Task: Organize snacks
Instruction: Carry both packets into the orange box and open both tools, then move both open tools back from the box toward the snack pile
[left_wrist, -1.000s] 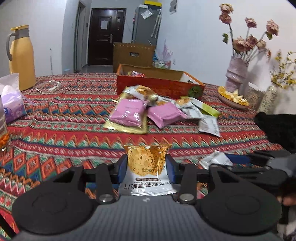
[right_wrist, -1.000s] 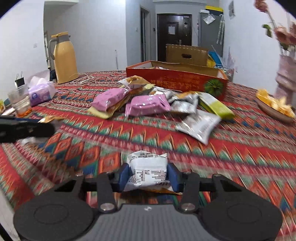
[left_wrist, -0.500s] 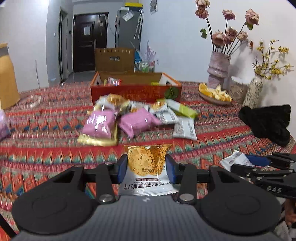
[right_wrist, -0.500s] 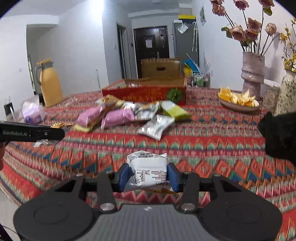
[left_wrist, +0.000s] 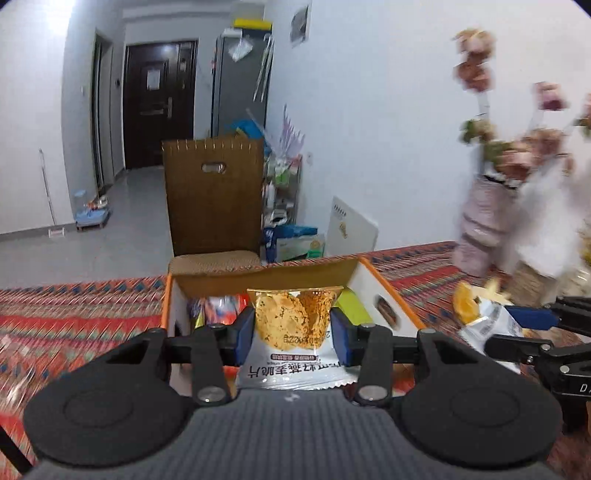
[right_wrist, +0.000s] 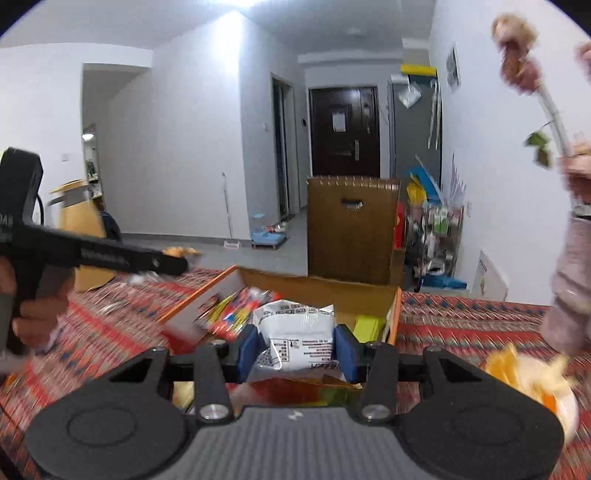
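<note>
Your left tongs (left_wrist: 292, 334) gripped crisps packet (left_wrist: 291, 325), blue pads pressed on both its sides. Packet hung over open orange-edged cardboard box (left_wrist: 384, 291) on bench (left_wrist: 74, 317). Your right tongs (right_wrist: 295, 349) clamped white snack packet (right_wrist: 295, 332) likewise, above same box (right_wrist: 393, 314). Colourful packets (right_wrist: 236, 314) lay inside box. Blurred vase (left_wrist: 480, 229) and fruit dish (right_wrist: 535, 384) stood on bench right of box.

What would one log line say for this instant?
left claw: grips cracker packet | right claw: grips white packet | both near orange box
</note>
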